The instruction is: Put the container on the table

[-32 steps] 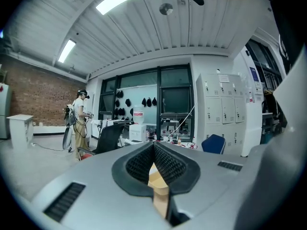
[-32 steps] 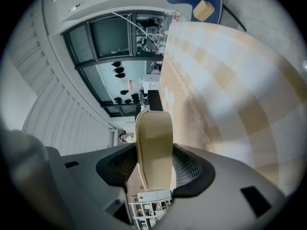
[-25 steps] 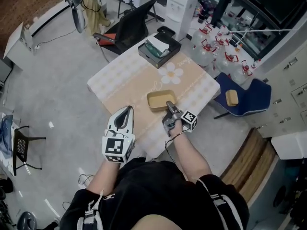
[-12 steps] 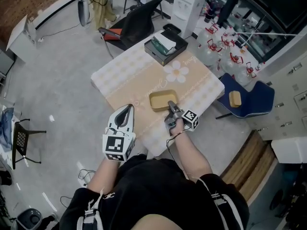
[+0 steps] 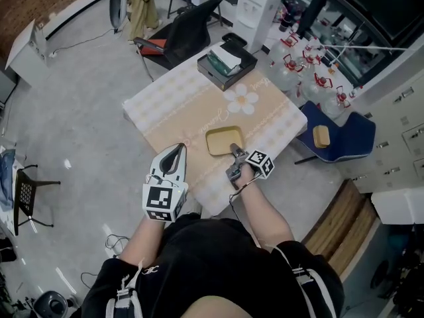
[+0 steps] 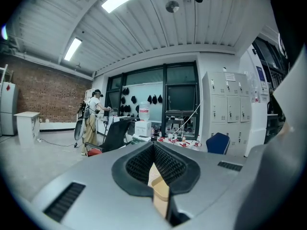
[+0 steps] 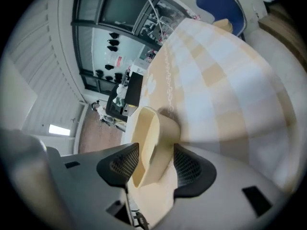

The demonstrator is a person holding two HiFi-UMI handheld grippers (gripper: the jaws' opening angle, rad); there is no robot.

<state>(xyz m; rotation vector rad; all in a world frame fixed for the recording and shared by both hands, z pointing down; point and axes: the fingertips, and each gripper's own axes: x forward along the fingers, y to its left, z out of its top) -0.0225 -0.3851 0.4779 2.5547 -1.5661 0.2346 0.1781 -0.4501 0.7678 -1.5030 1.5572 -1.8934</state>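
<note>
A shallow tan container (image 5: 224, 140) sits on the table (image 5: 175, 108), near its front right part. My right gripper (image 5: 234, 152) reaches it from the near side and straddles its near wall. In the right gripper view that wall (image 7: 152, 138) stands between the two pads, one inside the container and one outside. The jaws are closing, with a little room still showing beside the wall. My left gripper (image 5: 177, 150) hovers over the table's near edge, left of the container. Its pads (image 6: 154, 150) meet with nothing between them.
A black box (image 5: 225, 61) with papers stands at the table's far corner. A blue chair (image 5: 338, 138) holding a small tan box is to the right. Water bottles (image 5: 301, 65) and a black office chair (image 5: 182, 32) lie beyond the table.
My right gripper has rolled at the wrist and sunk slightly onto the container's near wall. The container stays where it was on the table. My left gripper has not moved.
</note>
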